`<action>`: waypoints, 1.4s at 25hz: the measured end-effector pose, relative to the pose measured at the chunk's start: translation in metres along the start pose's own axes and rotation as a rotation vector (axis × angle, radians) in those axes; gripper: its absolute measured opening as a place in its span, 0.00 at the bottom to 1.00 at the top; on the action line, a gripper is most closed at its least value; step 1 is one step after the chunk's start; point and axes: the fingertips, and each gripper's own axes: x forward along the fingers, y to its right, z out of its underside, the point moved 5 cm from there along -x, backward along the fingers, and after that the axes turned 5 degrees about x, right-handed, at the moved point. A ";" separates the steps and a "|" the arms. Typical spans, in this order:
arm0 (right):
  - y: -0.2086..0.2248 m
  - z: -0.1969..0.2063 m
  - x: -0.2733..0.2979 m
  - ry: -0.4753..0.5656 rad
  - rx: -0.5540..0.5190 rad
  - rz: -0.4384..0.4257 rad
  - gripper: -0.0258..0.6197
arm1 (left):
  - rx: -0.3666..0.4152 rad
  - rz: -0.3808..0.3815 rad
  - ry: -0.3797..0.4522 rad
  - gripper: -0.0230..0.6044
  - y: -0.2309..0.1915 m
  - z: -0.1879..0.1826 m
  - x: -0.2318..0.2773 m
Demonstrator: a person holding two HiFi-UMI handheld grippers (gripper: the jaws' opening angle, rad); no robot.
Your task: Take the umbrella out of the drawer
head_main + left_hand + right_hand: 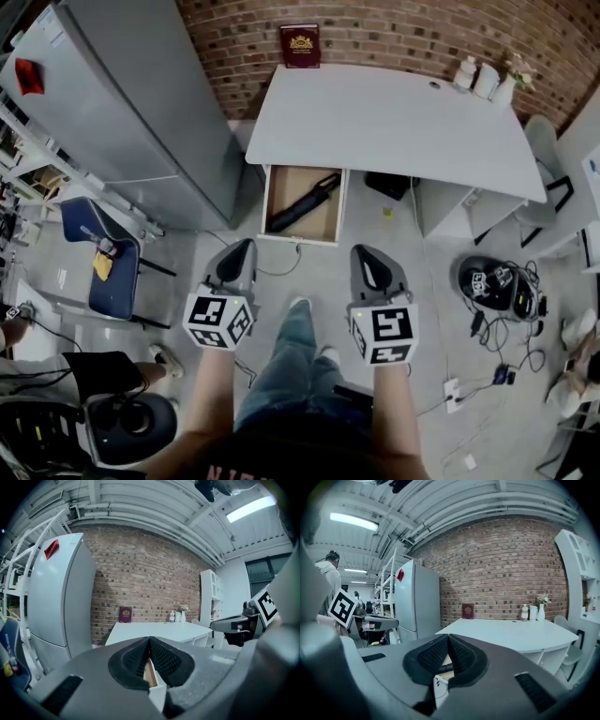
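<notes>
Low before the person, the left gripper point(240, 247) and right gripper point(368, 253) sit side by side, each with its jaws pressed together on nothing. Both point toward the open drawer point(300, 238) and are apart from it. A folded black umbrella point(302, 204) lies slantwise inside the drawer, which juts from under the white desk point(394, 122). A red book point(300, 44) stands at the desk's back edge, and a grey fridge point(131, 112) stands to the left.

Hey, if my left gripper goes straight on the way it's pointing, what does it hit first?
Most likely the open drawer: the left gripper, shut and empty, aims at its front with nothing between. Depth is unclear, so it might meet the desk edge above.
</notes>
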 end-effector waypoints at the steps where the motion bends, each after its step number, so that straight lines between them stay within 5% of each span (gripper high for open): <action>1: 0.007 0.002 0.009 0.000 0.009 0.013 0.03 | 0.003 0.010 -0.010 0.03 -0.004 0.002 0.012; 13: 0.064 -0.001 0.132 -0.063 0.074 0.145 0.03 | 0.058 0.200 -0.147 0.03 -0.062 0.026 0.164; 23: 0.106 0.007 0.193 -0.132 0.164 0.277 0.03 | 0.133 0.381 -0.266 0.16 -0.082 0.044 0.267; 35: 0.127 0.029 0.200 -0.213 0.259 0.283 0.03 | 0.125 0.395 -0.341 0.16 -0.081 0.076 0.289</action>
